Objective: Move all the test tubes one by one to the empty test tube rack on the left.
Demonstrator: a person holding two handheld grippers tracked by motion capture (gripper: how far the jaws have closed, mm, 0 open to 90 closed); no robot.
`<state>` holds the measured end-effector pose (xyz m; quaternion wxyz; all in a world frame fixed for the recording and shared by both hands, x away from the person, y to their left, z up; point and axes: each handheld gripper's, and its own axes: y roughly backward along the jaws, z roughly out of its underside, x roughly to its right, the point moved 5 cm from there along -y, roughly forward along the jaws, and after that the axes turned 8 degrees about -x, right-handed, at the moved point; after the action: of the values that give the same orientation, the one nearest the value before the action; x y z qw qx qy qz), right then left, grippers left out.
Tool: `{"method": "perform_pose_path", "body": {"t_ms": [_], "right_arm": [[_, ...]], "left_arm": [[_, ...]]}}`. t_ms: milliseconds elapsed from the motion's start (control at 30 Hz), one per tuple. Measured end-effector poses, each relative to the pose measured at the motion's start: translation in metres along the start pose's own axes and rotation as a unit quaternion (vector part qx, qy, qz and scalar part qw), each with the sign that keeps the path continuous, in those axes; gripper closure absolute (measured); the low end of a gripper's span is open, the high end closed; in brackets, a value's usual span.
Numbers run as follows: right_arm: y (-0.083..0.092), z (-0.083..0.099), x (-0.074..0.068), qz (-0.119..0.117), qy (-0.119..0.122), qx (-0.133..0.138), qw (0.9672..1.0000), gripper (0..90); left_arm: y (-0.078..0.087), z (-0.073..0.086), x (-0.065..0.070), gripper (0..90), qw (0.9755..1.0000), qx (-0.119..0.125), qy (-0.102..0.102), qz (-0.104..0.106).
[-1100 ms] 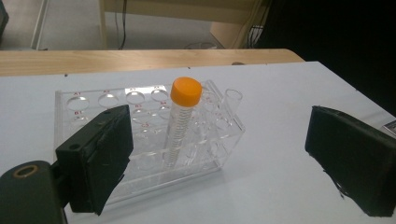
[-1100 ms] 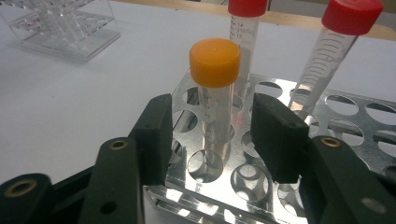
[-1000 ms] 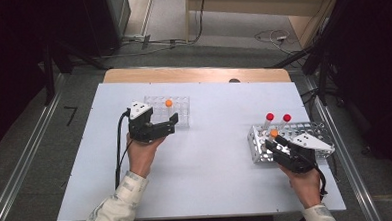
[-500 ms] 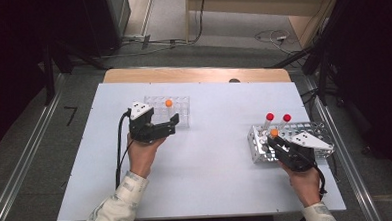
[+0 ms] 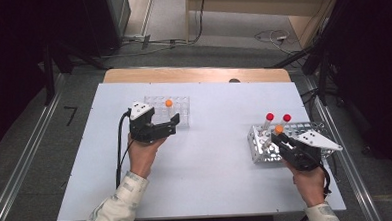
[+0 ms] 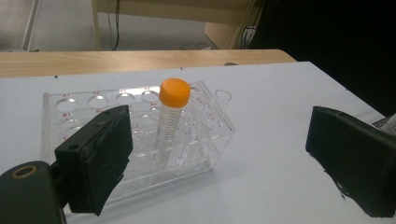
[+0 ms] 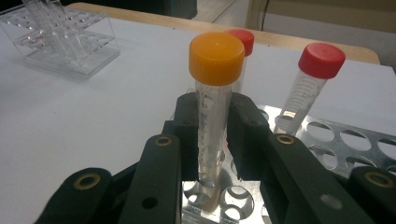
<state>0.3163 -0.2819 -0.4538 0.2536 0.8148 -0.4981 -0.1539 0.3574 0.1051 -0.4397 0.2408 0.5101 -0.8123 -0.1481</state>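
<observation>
Our right tongs (image 7: 212, 135) have just squeezed shut on the clear plastic tube with the orange cap (image 7: 215, 98). It stands in the shiny metal rack with round holes (image 7: 327, 140), beside two red-capped tubes (image 7: 308, 86). Now we can lift it. Our left tongs (image 6: 224, 154) wait wide open by the clear plastic rack (image 6: 140, 135) on the white counter (image 5: 211, 155).

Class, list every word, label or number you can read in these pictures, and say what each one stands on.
"A1": clear rack, red label by its far-left hole.
Other red hole labels on that rack: too blurred.
Scale marks on the orange-capped tube held by the right gripper: too blurred.
</observation>
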Motion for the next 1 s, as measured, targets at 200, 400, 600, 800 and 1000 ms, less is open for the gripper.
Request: {"method": "perform_pose_path", "body": {"t_ms": [200,400,600,800,1000], "right_arm": [[0.014,-0.010,0.001,-0.001,0.001,0.020,0.9998,72.0],[0.023,-0.019,-0.003,-0.008,0.006,0.033,0.9994,72.0],[0.022,-0.025,-0.011,-0.016,0.016,0.035,0.9991,72.0],[0.014,-0.031,-0.027,-0.034,0.028,0.034,0.9985,72.0],[0.002,-0.039,-0.048,-0.055,0.044,0.029,0.9971,72.0]], "left_arm": [[0.002,-0.001,0.000,8.0,1.0000,0.003,0.003,-0.003],[0.002,-0.001,0.001,8.1,1.0000,0.001,0.000,0.002],[0.002,-0.001,0.003,8.1,0.9999,0.005,-0.003,0.008],[0.000,0.000,0.005,8.2,0.9999,-0.003,-0.003,0.016],[0.001,0.000,0.007,8.3,0.9997,-0.003,-0.003,0.022]]}}
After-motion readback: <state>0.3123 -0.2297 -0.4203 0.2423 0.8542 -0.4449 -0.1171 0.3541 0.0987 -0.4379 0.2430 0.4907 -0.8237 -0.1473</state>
